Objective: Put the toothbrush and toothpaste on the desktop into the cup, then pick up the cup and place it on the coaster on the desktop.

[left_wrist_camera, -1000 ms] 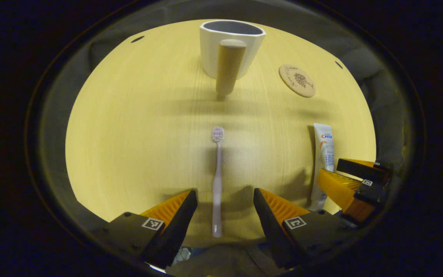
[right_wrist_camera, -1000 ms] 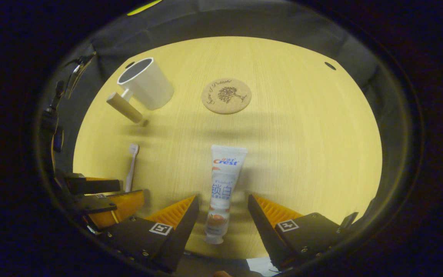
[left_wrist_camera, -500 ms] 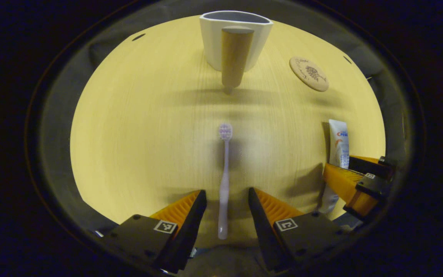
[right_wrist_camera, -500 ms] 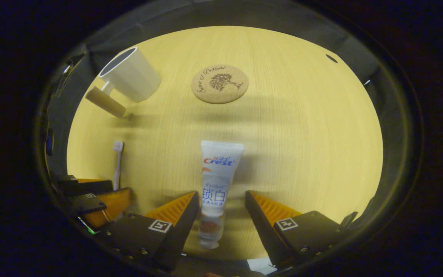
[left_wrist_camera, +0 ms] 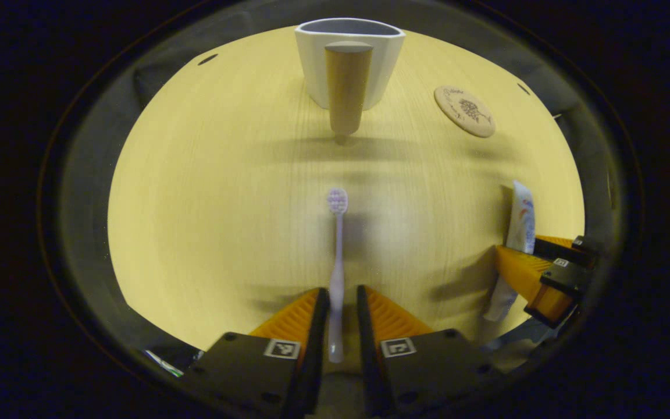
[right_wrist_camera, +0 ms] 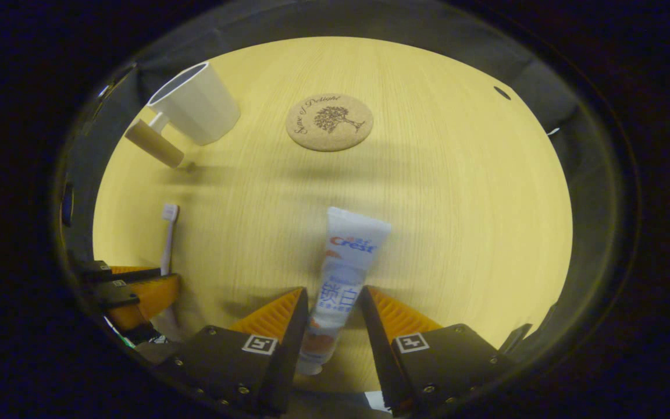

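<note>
Bare desktop lies open up to the cup; the coaster sits apart, unobstructed.

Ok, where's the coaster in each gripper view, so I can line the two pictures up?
Left gripper view: the coaster lies upper right, right of the cup.
Right gripper view: the coaster lies upper centre, right of the cup.
Shared landmark: the cup, with its wooden handle.

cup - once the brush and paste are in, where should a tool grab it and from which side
Probably by the cup's wooden handle. The cup stands upright with its mouth open upward, and the handle sticks out toward the left tool, slanting down and ending above the table. Coming in level from that near side, fingers either side of the handle, looks easiest; the cup's wide, tapered wall seems harder to span.
</note>
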